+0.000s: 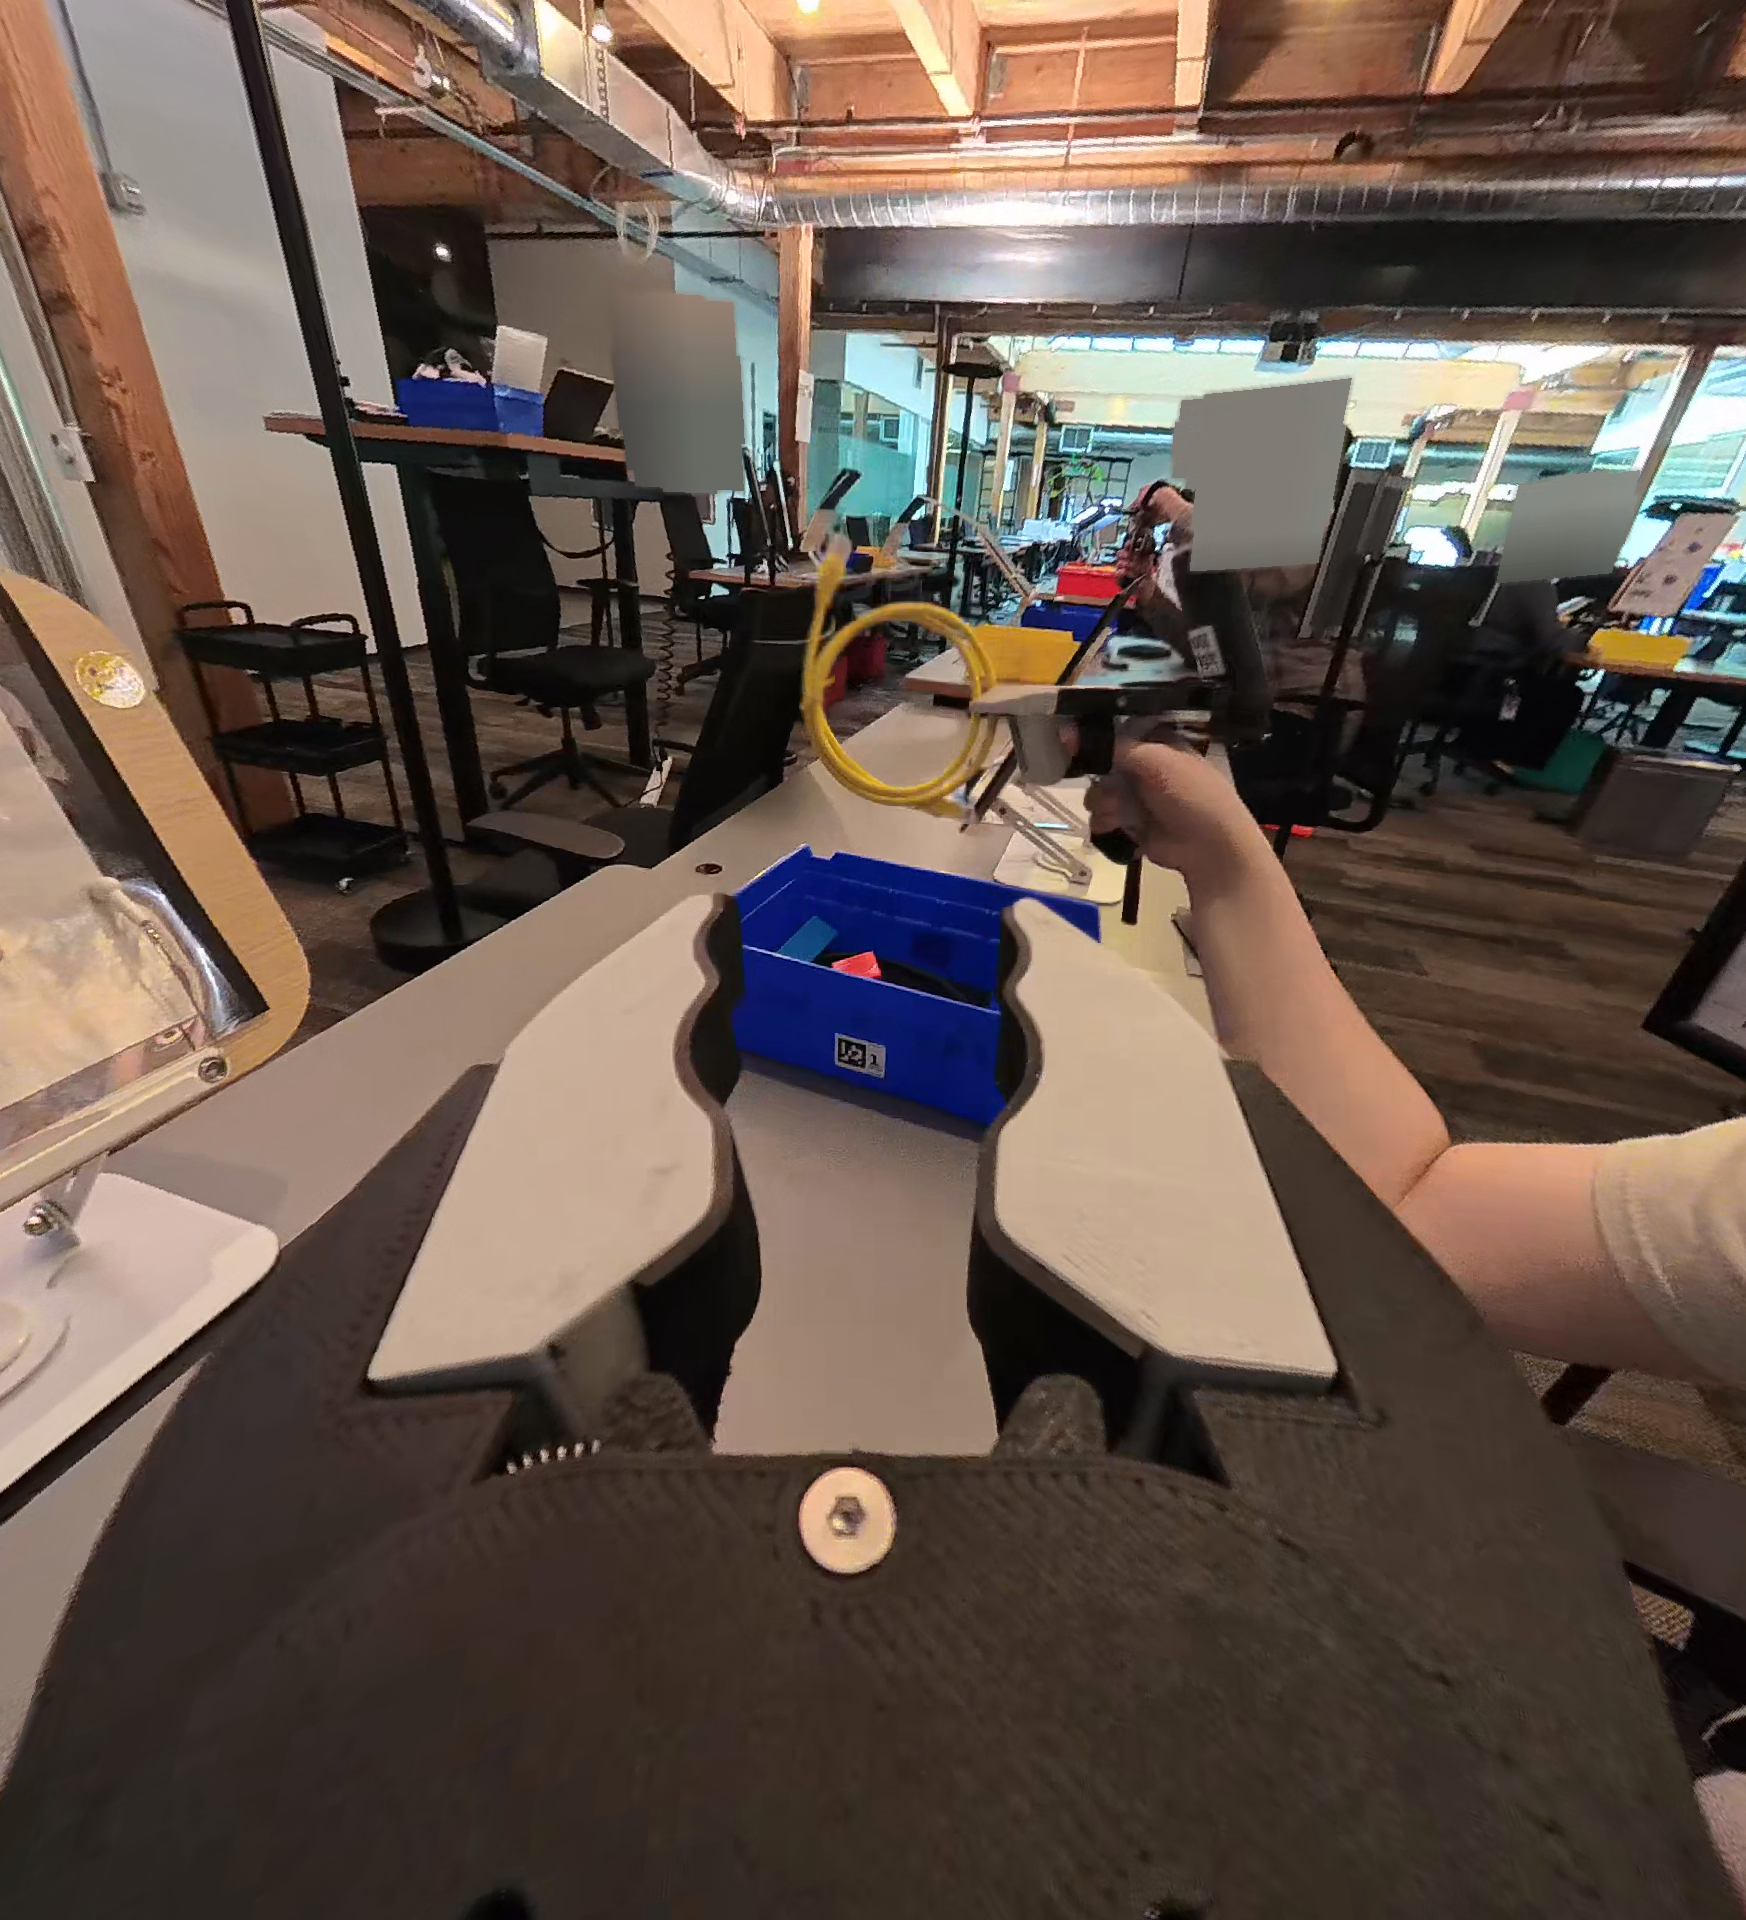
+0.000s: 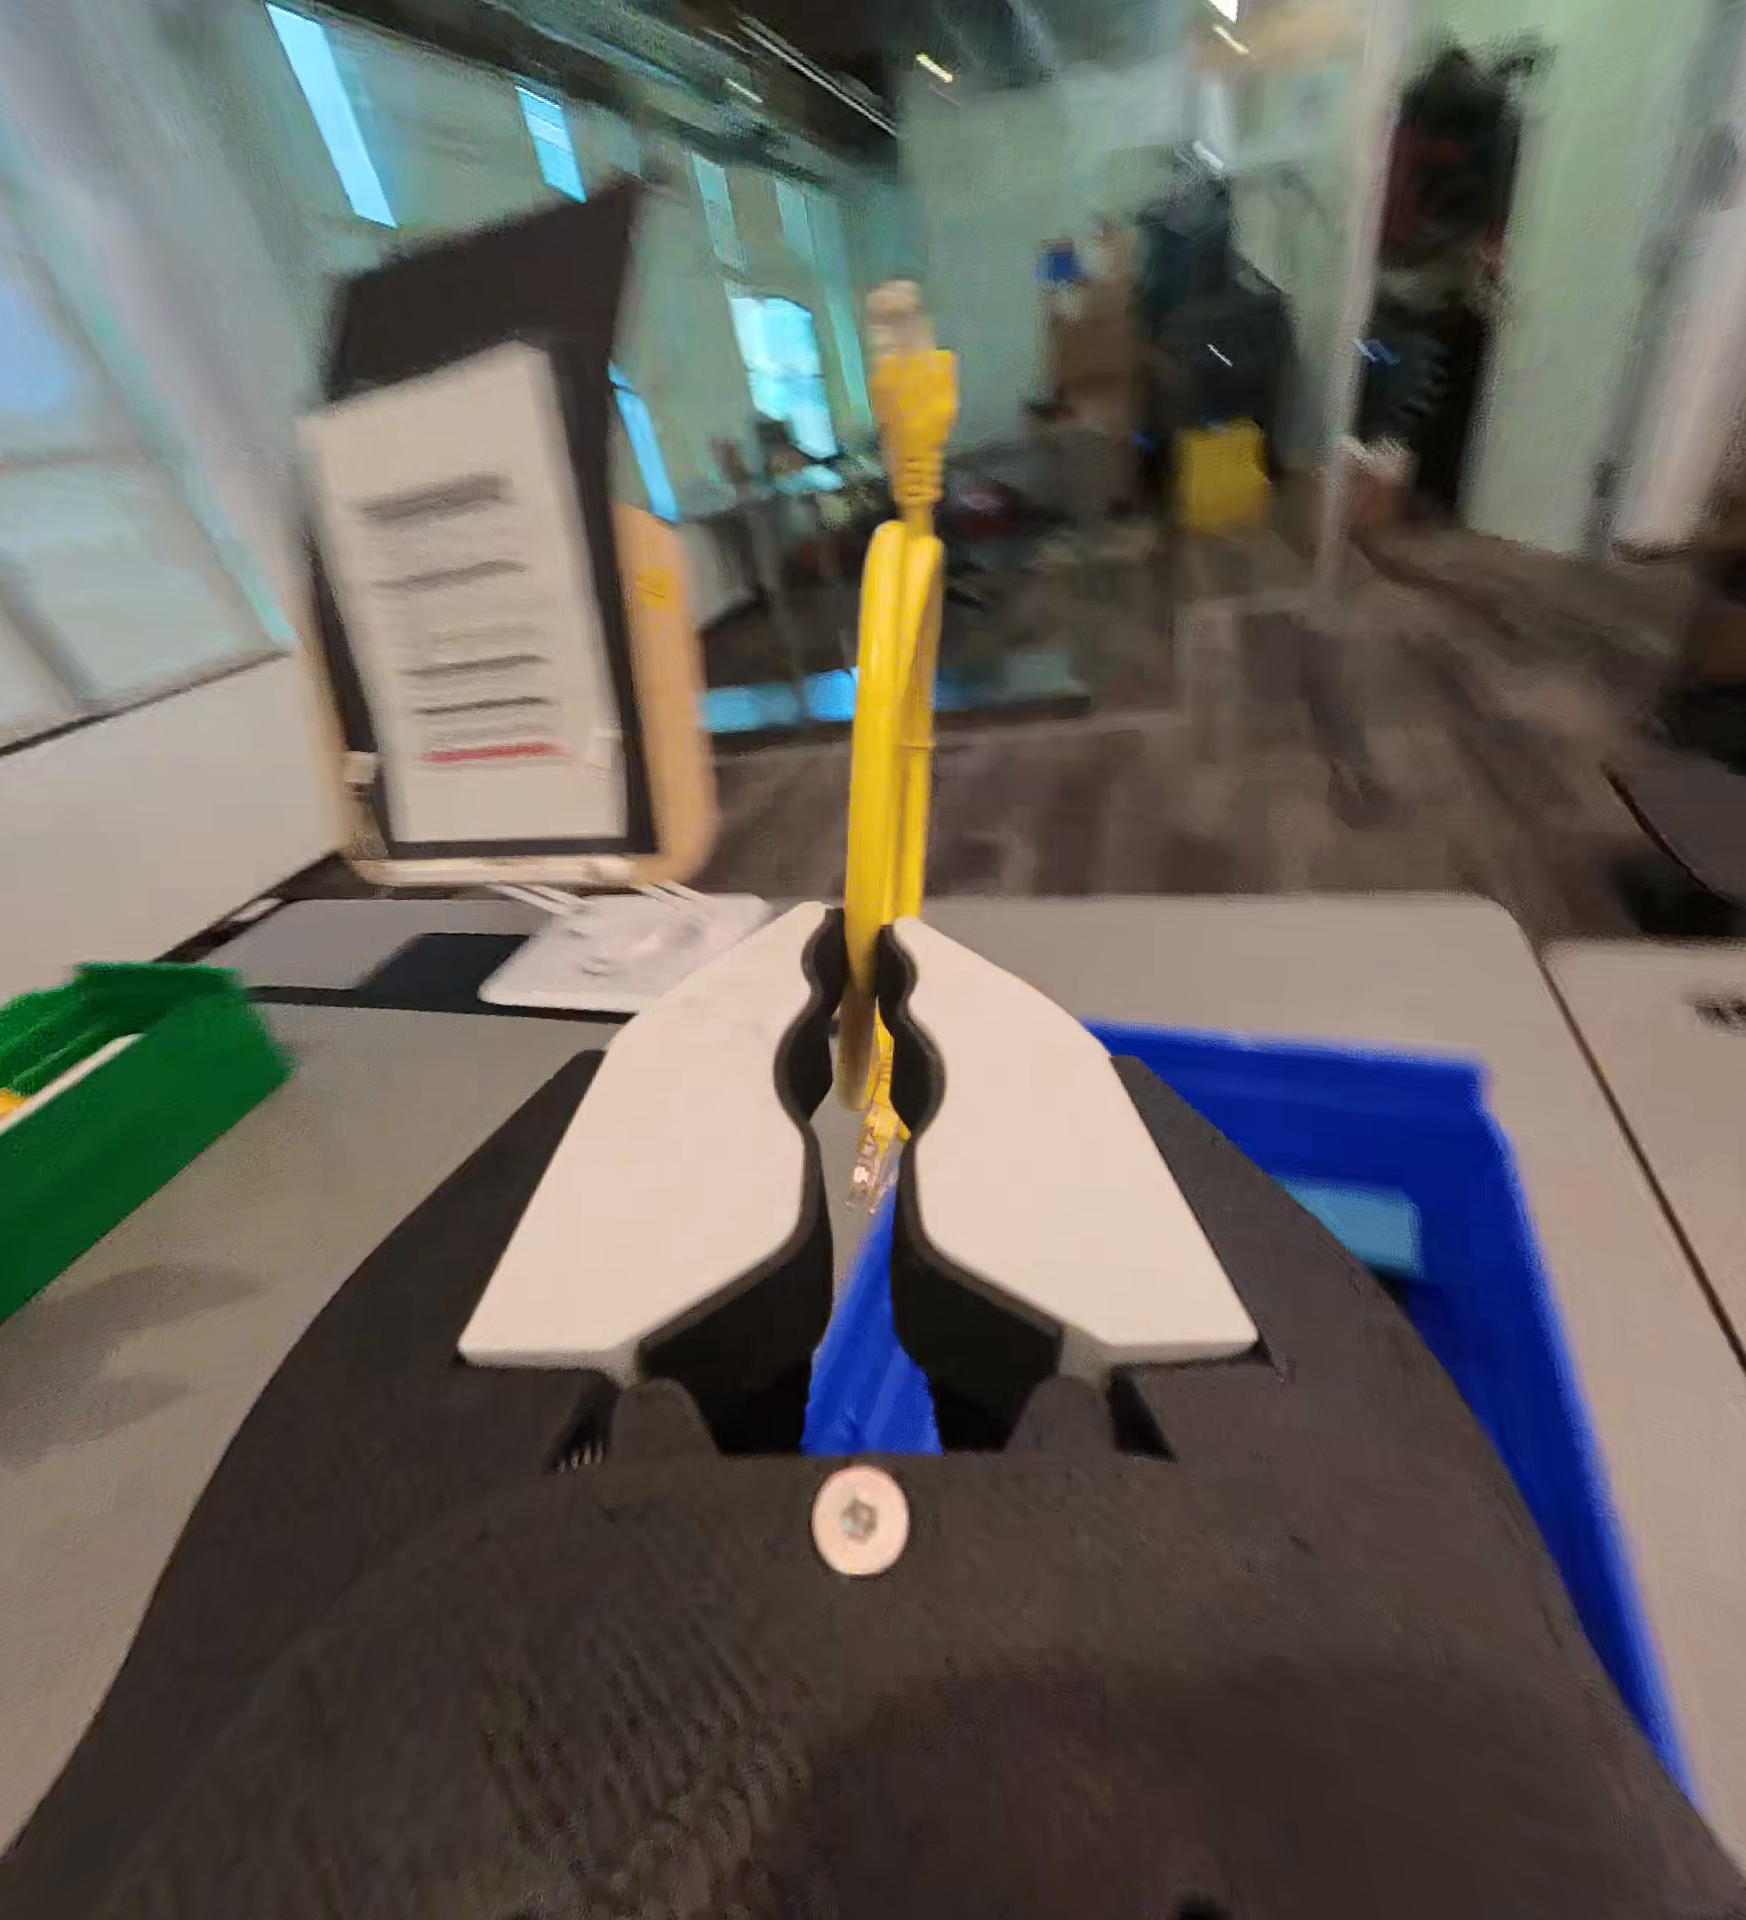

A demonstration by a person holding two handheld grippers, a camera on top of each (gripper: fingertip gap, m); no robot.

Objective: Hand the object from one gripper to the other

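A coiled yellow network cable [image 2: 890, 727] is pinched between the fingertips of my right gripper [image 2: 861, 940], which is shut on it; the coil stands upright with one plug on top. In the left wrist view the same cable [image 1: 879, 707] hangs in the air from the right gripper [image 1: 988, 717], held by a hand above the far side of the blue bin [image 1: 879, 1023]. My left gripper [image 1: 864, 925] is open and empty, low over the grey table, pointing at the blue bin, below and short of the cable.
The blue bin [image 2: 1420, 1164] holds a few small items. A green bin [image 2: 69, 1101] with a yellow roll stands at the left in the right wrist view. Framed signs on stands [image 1: 69, 935] [image 2: 495, 623] sit at the table's edge. Office chairs and desks lie beyond. My hands' fingertips stand some 40 cm from each other.
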